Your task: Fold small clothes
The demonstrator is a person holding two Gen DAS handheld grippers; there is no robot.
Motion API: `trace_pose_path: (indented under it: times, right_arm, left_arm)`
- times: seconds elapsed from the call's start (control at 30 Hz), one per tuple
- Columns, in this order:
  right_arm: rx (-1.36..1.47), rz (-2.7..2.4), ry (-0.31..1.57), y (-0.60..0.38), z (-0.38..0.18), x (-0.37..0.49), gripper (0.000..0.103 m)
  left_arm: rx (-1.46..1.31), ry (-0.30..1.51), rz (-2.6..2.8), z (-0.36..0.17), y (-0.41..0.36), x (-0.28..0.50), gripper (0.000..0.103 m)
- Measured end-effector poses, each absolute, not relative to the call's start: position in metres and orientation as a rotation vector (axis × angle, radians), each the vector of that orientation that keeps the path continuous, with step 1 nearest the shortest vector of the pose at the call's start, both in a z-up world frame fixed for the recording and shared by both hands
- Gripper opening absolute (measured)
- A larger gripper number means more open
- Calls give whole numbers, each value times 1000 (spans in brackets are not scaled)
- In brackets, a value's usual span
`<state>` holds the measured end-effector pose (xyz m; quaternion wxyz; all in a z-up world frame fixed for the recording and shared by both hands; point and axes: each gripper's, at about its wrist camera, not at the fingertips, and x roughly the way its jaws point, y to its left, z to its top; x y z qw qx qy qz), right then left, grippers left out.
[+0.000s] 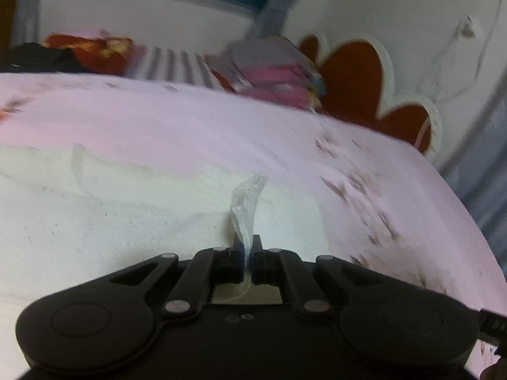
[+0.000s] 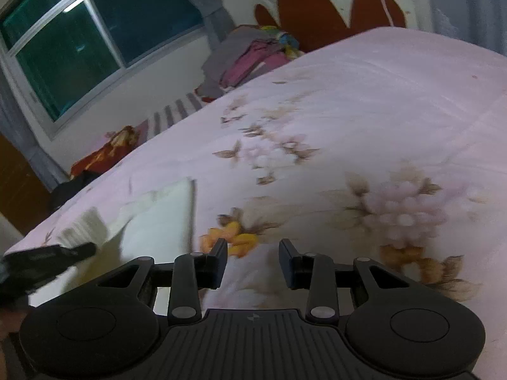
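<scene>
A small white garment (image 1: 120, 202) lies spread on the pink floral bedspread (image 1: 221, 120). My left gripper (image 1: 246, 247) is shut on a thin strap or edge of the garment (image 1: 247, 202), which stands up between the fingers. In the right wrist view the same white garment (image 2: 158, 221) lies at the lower left, with the left gripper's black tip (image 2: 76, 251) on it. My right gripper (image 2: 253, 253) is open and empty, low over the bedspread (image 2: 380, 110) just right of the garment.
A pile of folded pink and grey clothes (image 2: 250, 53) sits at the far side by the red and white headboard (image 2: 317, 3). A red and yellow cloth (image 2: 104, 152) and dark clothes lie at the bed's far left edge. A window (image 2: 95, 41) is behind.
</scene>
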<state>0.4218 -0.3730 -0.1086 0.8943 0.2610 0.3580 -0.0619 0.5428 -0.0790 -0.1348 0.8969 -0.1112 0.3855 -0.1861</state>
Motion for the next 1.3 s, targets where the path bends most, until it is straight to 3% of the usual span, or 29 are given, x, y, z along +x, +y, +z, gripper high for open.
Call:
trace_pose_path:
  times: [0.07, 0.1, 0.17, 0.23, 0.27, 0.4, 0.47, 0.7, 0.9, 0.97, 1.13, 1.17, 1.2, 1.23, 1.3]
  right_arm:
    - [556, -136, 749, -384, -109, 419, 36]
    - [561, -131, 751, -387, -109, 418, 36]
    - [578, -98, 747, -392, -106, 417, 36]
    - [579, -62, 746, -392, -102, 419, 36]
    - [570, -49, 743, -389, -99, 422, 36]
    - [536, 13, 744, -360, -97, 442, 39]
    - [517, 48, 748, -342, -98, 452, 57]
    - [502, 156, 801, -295, -117, 490, 57]
    - [492, 148, 855, -280, -131, 507, 55]
    - [485, 146, 869, -276, -134, 511, 44]
    - [481, 149, 892, -264, -137, 518, 39]
    - [471, 148, 896, -261, -138, 520, 22]
    - [461, 152, 906, -258, -140, 523, 12]
    - [455, 167, 917, -255, -140, 526, 6]
    - [421, 195, 899, -249, -134, 527, 4]
  left_arm:
    - [-211, 829, -410, -143, -99, 543, 5]
    - [-208, 850, -423, -149, -105, 544, 19]
    - [-212, 842, -442, -153, -109, 539, 35]
    - [-223, 823, -460, -146, -105, 529, 79]
    - [-230, 799, -445, -141, -99, 523, 81]
    - [-239, 717, -386, -123, -41, 495, 78]
    - [-229, 702, -303, -117, 1, 477, 78]
    - [-211, 726, 20, -123, 138, 440, 63]
    - [-255, 755, 40, -140, 155, 466, 62]
    - [-251, 790, 45, -148, 158, 476, 58]
    - [-163, 803, 21, -148, 162, 476, 54]
    - [-158, 803, 13, -148, 162, 476, 54]
    - [-159, 804, 7, -148, 163, 476, 53]
    - [-160, 806, 2, -148, 165, 474, 52]
    - [-150, 813, -11, -145, 167, 473, 48]
